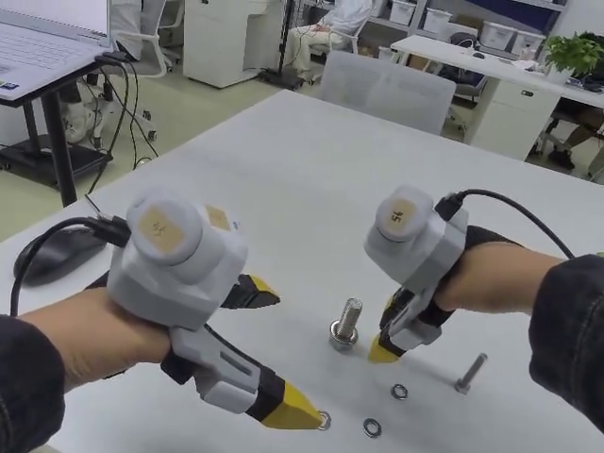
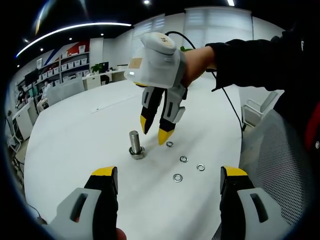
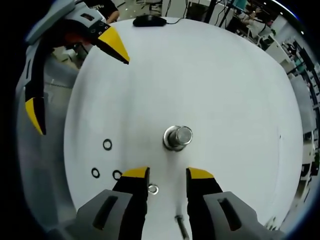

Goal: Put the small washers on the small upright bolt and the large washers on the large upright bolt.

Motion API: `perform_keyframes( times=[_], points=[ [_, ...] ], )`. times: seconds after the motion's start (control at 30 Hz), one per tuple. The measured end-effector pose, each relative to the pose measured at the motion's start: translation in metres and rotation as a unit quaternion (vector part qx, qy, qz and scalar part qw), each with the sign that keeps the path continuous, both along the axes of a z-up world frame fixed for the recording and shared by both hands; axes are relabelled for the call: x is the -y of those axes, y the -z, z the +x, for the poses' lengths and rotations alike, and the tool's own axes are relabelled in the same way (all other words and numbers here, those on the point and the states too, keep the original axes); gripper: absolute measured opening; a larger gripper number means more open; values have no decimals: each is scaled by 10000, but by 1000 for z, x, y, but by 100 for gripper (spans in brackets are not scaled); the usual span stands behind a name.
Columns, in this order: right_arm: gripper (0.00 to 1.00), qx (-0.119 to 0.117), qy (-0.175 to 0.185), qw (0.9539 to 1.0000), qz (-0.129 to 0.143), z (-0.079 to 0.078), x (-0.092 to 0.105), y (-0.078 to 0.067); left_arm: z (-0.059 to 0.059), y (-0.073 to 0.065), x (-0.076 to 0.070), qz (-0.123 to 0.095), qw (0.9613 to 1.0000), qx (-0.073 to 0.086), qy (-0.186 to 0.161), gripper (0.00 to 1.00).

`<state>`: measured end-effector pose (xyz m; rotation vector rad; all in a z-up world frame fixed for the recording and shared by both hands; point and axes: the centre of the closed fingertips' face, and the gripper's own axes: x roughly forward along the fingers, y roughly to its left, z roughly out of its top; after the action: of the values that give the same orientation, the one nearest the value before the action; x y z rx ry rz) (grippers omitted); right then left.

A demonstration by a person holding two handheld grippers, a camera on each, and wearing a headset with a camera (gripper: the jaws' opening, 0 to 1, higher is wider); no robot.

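A large silver steel bolt (image 1: 346,319) is standing head-down on the white table (image 1: 283,170), not far from its near edge. The bolt's long axis is vertical and its threaded end is pointing straight up. The right gripper (image 3: 169,173), grey with yellow tips, is hanging nose-down just beside that bolt on the near-edge side without touching it. Its jaws are standing a little apart and gripping nothing, and in the right gripper view the bolt is showing end-on just ahead of the gap. The left gripper (image 2: 169,172) is hovering close to the near edge with its jaws spread wide and empty. In the left gripper view the large bolt is lying ahead and to the left of the gap. Four small loose metal ring washers (image 2: 183,159) are lying flat between the large bolt and the near edge, apart from one another, one of them right below the right gripper's tips. A small silver steel bolt (image 1: 470,373) is sitting past the right gripper, on the side away from the large bolt. It is apparently resting on its head with the shaft rising, though whether it is fully upright cannot be told.
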<state>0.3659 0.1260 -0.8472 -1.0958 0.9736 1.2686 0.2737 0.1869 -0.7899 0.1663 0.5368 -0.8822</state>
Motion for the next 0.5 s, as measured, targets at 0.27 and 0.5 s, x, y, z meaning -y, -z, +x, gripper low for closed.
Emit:
perform_keyframes(
  times=[0.27, 0.5],
  points=[
    [30, 1, 107, 9999, 18, -3, 10, 0, 0, 0, 2, -6, 10000, 9, 38, 84],
    [30, 15, 161, 9999, 32, -7, 16, -1, -1, 0, 3, -2, 10000, 12, 64, 84]
  ],
)
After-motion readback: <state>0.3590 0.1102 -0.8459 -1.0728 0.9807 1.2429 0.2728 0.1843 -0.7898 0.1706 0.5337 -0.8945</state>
